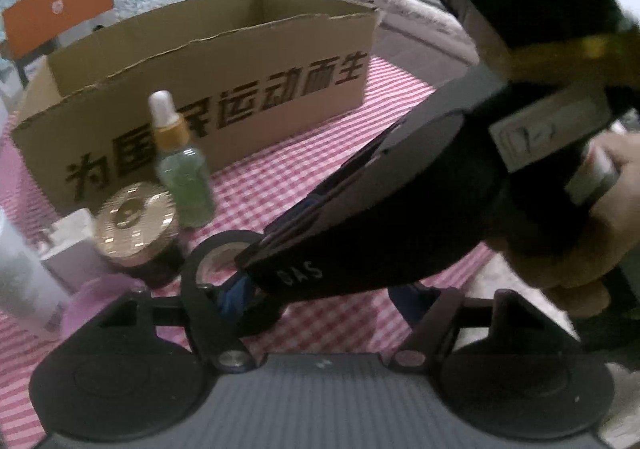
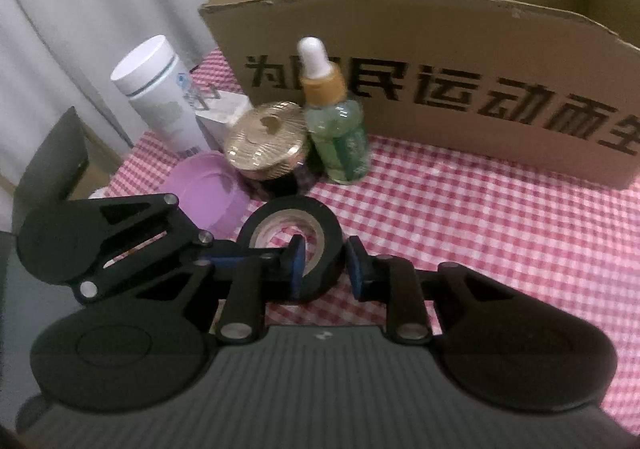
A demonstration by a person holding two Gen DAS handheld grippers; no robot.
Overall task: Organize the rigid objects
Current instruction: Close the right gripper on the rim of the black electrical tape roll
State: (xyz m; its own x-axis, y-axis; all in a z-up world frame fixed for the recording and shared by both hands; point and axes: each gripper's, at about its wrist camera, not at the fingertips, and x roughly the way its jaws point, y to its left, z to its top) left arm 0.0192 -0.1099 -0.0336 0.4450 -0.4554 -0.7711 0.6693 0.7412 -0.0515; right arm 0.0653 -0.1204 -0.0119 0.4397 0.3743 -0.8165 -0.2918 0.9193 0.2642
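A black tape roll [image 2: 294, 239] lies on the red checked cloth. My right gripper [image 2: 323, 267] straddles its right wall, one blue pad inside the hole, one outside; the jaws are not closed tight on it. The roll also shows in the left wrist view [image 1: 224, 261], where my left gripper [image 1: 320, 293] is open and the right gripper's body crosses between its fingers. Behind the roll stand a green dropper bottle [image 2: 336, 129], a gold-lidded jar [image 2: 266, 147], a purple lid [image 2: 204, 189], a white bottle [image 2: 160, 93] and a small white box [image 2: 224, 113].
A large open cardboard box [image 2: 440, 85] with black characters stands at the back of the table; it also shows in the left wrist view [image 1: 224, 89]. A grey curtain hangs at left. A dark chair back [image 2: 52, 153] is beside the table's left edge.
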